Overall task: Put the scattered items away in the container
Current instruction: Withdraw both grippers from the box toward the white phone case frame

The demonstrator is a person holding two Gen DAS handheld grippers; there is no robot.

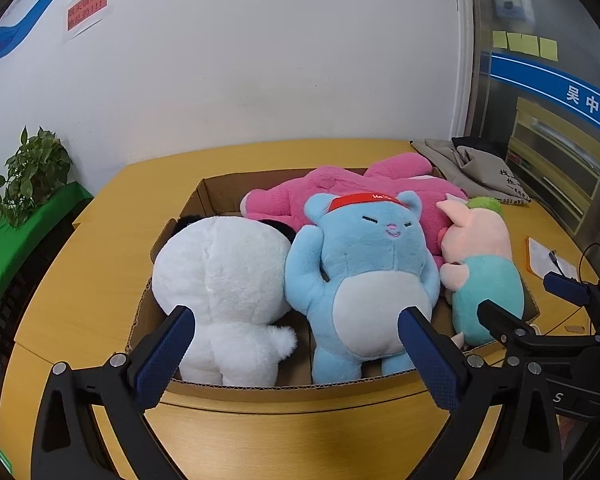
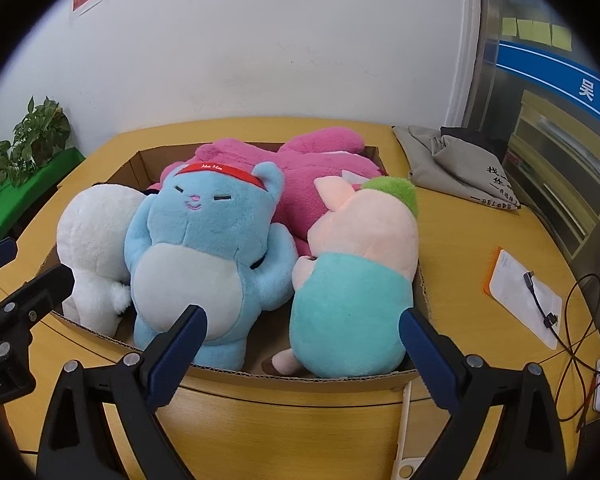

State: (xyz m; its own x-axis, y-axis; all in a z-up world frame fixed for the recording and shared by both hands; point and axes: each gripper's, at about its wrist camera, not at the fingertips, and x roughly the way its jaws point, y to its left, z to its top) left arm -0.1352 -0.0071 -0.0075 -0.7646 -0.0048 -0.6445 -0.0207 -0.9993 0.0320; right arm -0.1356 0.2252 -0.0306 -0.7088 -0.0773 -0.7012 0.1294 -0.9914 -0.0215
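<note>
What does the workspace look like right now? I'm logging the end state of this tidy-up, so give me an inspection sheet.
Surface: yellow wooden table, cardboard box on it.
Job's things: white plush, blue plush with a red headband, pink plush and pig plush all in the box.
Clutter: grey cloth bag and a flat white pouch on the table beside the box.
Grippers: left gripper and right gripper both open, empty, at the box's near edge.
Cables: black cable looped over the pouch and the table's right side.
Surroundings: white wall, potted plant to the left, glass door to the right.
</note>
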